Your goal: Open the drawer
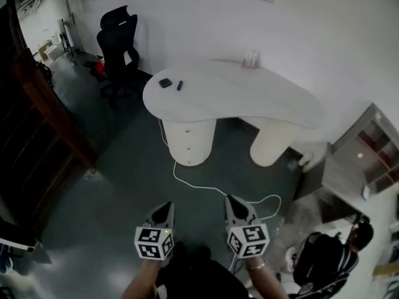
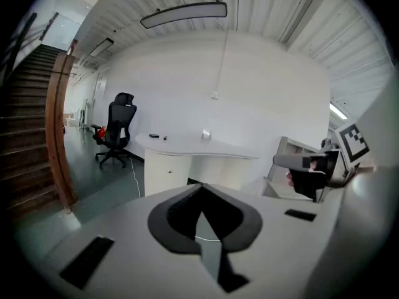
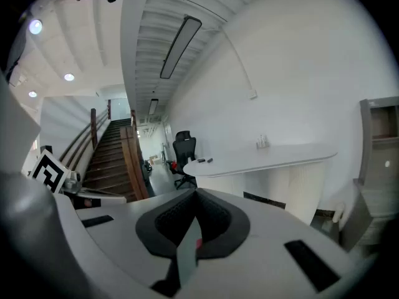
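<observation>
The white curved desk (image 1: 249, 95) stands across the room on two round pedestals. Its left pedestal (image 1: 189, 139) carries the drawers, whose small knobs show on the front; the drawers look closed. That pedestal also shows in the left gripper view (image 2: 163, 170) and in the right gripper view (image 3: 223, 183). My left gripper (image 1: 164, 209) and right gripper (image 1: 235, 204) hang side by side low in the head view, well short of the desk. Both are shut and hold nothing. The left gripper's (image 2: 201, 193) and the right gripper's (image 3: 194, 198) black pads meet in their own views.
A black office chair (image 1: 118, 39) stands left of the desk. A white cable (image 1: 206, 185) trails over the dark floor from the drawer pedestal. Two small dark items (image 1: 164, 83) lie on the desktop. A wooden staircase (image 1: 43, 104) rises at left; a shelf unit (image 1: 368, 154) and a backpack (image 1: 324, 260) are at right.
</observation>
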`<state>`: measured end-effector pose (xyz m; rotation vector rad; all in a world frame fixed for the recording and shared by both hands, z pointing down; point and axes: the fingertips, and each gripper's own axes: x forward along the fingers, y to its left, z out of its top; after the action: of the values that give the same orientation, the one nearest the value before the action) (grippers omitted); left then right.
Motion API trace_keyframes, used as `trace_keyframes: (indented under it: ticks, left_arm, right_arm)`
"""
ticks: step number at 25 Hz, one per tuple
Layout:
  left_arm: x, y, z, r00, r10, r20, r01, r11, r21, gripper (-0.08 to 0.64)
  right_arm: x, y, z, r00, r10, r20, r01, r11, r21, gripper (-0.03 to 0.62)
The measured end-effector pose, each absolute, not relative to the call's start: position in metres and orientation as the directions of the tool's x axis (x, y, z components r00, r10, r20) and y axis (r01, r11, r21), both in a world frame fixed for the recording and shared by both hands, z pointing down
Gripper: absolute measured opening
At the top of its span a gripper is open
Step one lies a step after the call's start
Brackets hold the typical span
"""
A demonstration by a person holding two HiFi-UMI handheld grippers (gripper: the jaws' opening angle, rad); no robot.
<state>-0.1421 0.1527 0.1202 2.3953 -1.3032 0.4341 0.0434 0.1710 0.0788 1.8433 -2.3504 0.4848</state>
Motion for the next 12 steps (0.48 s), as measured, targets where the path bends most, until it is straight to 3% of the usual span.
trace_keyframes:
  ticks: [12]
  left_arm:
    - [-0.128,0.149,0.119,0.502,-0.746,0.438,-0.859,-0.49,0.15,0.003]
  right_arm:
    - [0.069,0.171,0.083,-0.252,-0.937,0.242,-0.954,0.2,-0.222,0.003]
